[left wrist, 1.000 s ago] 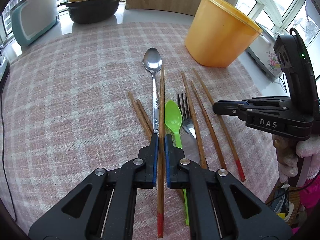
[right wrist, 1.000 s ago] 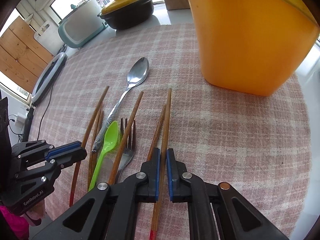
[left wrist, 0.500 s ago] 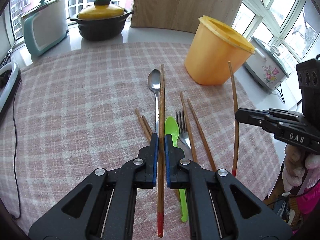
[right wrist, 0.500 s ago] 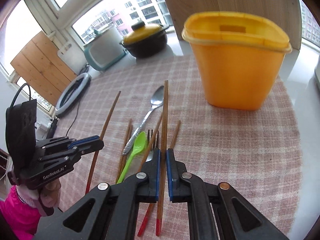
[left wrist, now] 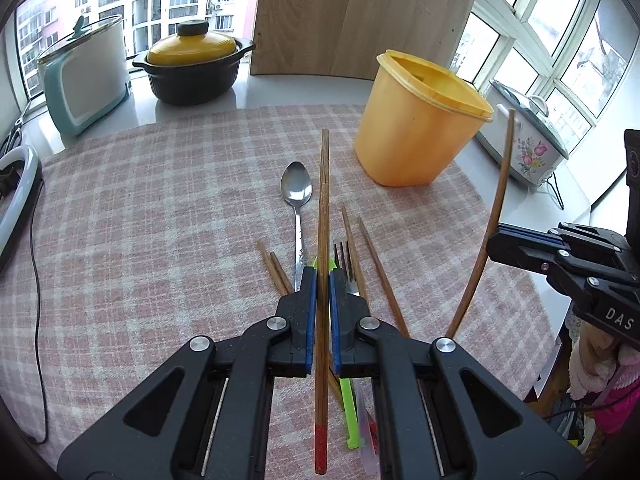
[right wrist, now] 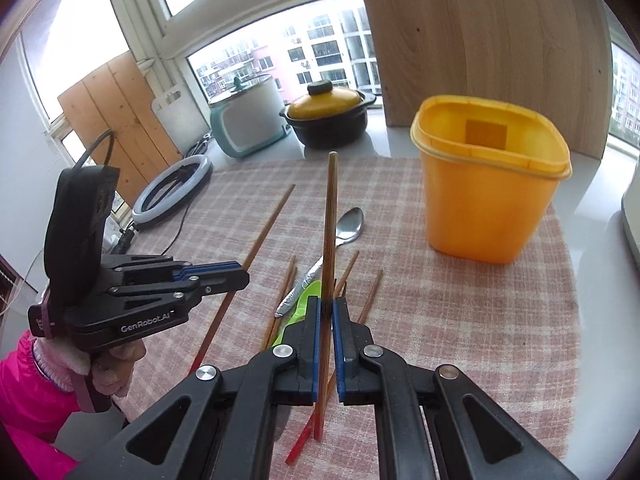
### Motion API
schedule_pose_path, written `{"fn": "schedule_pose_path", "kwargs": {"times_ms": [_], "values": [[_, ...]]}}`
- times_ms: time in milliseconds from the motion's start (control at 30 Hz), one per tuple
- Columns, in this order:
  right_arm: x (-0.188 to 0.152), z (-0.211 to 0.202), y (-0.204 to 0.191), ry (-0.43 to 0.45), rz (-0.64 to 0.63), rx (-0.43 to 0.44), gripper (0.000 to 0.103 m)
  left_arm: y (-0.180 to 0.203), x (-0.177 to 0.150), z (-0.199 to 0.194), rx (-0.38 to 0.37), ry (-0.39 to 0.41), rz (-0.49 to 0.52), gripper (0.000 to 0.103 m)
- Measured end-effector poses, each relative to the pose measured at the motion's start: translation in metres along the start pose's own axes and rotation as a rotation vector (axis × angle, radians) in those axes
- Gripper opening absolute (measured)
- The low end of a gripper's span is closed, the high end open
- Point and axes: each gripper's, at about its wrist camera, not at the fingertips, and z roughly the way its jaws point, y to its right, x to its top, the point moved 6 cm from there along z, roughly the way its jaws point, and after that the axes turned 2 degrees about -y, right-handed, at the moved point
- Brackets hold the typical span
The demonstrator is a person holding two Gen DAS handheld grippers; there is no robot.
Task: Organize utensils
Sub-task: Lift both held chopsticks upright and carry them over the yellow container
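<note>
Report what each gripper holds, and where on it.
Left gripper: one chopstick, pinched toward its red-tipped end. Right gripper: another chopstick, likewise.

Both tools are showing matte black plastic frames with blue pads lining the fingers and silver round screws at the joints. The left gripper (right wrist: 224, 276) is wearing white "GenRobot.AI" lettering; the right gripper (left wrist: 516, 242) is reading "DAS". A bright pink sleeve (right wrist: 24, 392) with a pale fuzzy cuff is peeking in underneath.
</note>
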Motion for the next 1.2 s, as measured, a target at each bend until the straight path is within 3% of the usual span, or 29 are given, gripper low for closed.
{"fn": "schedule_pose_path", "kwargs": {"times_ms": [367,533,1200], "values": [[0.023,-0.030,-0.001,0.126,-0.047,-0.034,0.003,0.010,0.029,-0.022,-0.016,0.098,0.003,0.004],[0.039,-0.048,0.002,0.191,-0.054,-0.048,0.003,0.020,0.056,-0.032,-0.023,0.175,0.010,0.004],[0.108,-0.128,0.031,0.363,-0.131,-0.096,0.003,0.072,0.158,-0.049,-0.097,0.356,0.006,0.004]]}}
